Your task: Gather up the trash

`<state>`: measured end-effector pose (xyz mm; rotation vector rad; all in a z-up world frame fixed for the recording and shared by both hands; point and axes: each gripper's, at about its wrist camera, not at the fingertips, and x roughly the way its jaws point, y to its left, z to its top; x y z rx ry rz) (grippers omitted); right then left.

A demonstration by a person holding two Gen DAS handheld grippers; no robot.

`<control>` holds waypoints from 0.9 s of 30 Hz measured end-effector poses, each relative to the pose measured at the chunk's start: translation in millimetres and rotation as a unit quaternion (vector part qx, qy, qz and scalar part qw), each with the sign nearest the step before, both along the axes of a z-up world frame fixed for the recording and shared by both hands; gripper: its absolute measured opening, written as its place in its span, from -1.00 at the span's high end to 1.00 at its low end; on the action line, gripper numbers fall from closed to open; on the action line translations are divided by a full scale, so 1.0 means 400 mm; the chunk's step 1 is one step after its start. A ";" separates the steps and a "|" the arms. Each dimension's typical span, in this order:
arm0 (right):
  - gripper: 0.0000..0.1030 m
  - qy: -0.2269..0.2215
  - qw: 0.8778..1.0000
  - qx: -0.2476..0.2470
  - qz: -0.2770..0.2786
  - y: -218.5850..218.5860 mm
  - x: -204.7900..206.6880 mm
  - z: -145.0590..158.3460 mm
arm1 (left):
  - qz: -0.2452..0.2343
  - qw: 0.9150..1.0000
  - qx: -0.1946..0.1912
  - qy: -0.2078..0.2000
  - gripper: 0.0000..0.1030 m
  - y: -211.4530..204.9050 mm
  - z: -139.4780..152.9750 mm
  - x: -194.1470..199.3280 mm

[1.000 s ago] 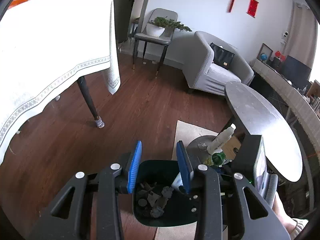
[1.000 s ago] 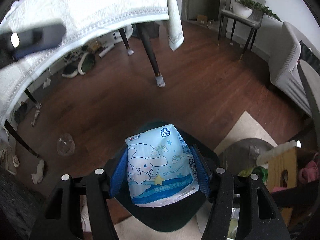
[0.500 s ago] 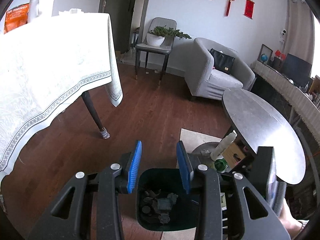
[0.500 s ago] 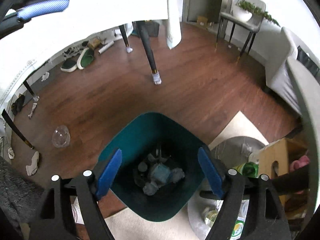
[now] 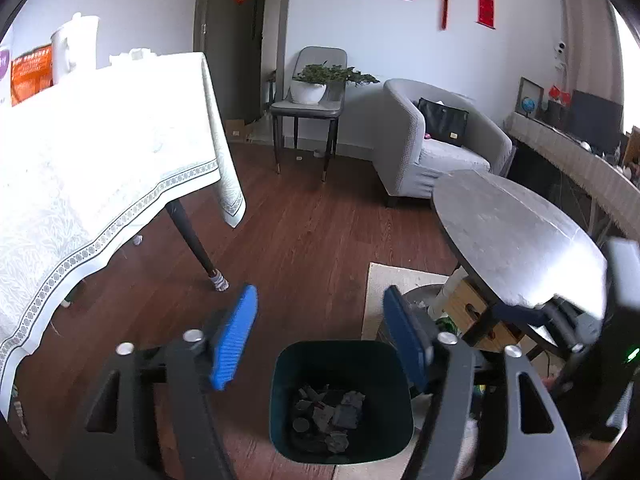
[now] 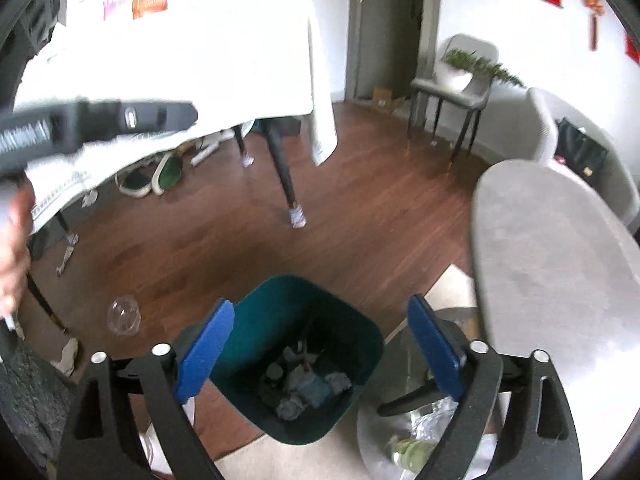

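A dark green trash bin (image 5: 280, 364) stands on the wood floor below both grippers, with crumpled trash (image 5: 326, 412) in its bottom. It also shows in the right wrist view (image 6: 362, 340), with the blue tissue pack (image 6: 314, 388) lying among the trash. My left gripper (image 5: 320, 336) is open and empty above the bin. My right gripper (image 6: 320, 344) is open and empty above the bin. A clear plastic cup (image 6: 124, 315) lies on the floor left of the bin.
A table with a white cloth (image 5: 100, 168) stands to the left. A round grey table (image 5: 520, 240) is at the right, with a low shelf and a wooden box (image 5: 472, 312) under it. A beige rug (image 5: 396, 284), an armchair (image 5: 424, 148) and a plant chair (image 5: 308, 100) lie beyond.
My right gripper opened and dropped the blue tissue pack into the bin. My left gripper opened wider. Both grippers rose away from the bin.
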<state>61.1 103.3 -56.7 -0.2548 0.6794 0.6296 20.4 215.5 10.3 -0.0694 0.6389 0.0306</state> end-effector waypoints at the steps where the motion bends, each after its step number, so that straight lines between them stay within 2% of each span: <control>1: -0.84 -0.006 1.000 0.005 -0.005 -0.009 -0.005 0.007 | -0.002 1.000 0.008 -0.004 -0.47 -0.014 0.000 -0.004; 6: -0.90 -0.047 0.997 0.023 -0.065 -0.101 -0.025 0.036 | -0.014 0.999 0.038 -0.025 -0.86 -0.074 0.002 -0.025; 9: -0.93 -0.060 0.994 0.022 -0.093 -0.157 -0.028 0.042 | -0.011 0.997 0.066 -0.028 -0.87 -0.109 -0.009 -0.029; 14: -0.93 -0.080 0.988 0.015 -0.135 -0.253 -0.029 0.045 | -0.025 0.997 0.058 -0.042 -0.91 -0.142 -0.010 -0.040; 27: -0.93 -0.094 0.969 0.075 -0.217 -0.538 -0.030 0.082 | -0.016 0.999 0.028 -0.037 -0.93 -0.182 -0.037 -0.011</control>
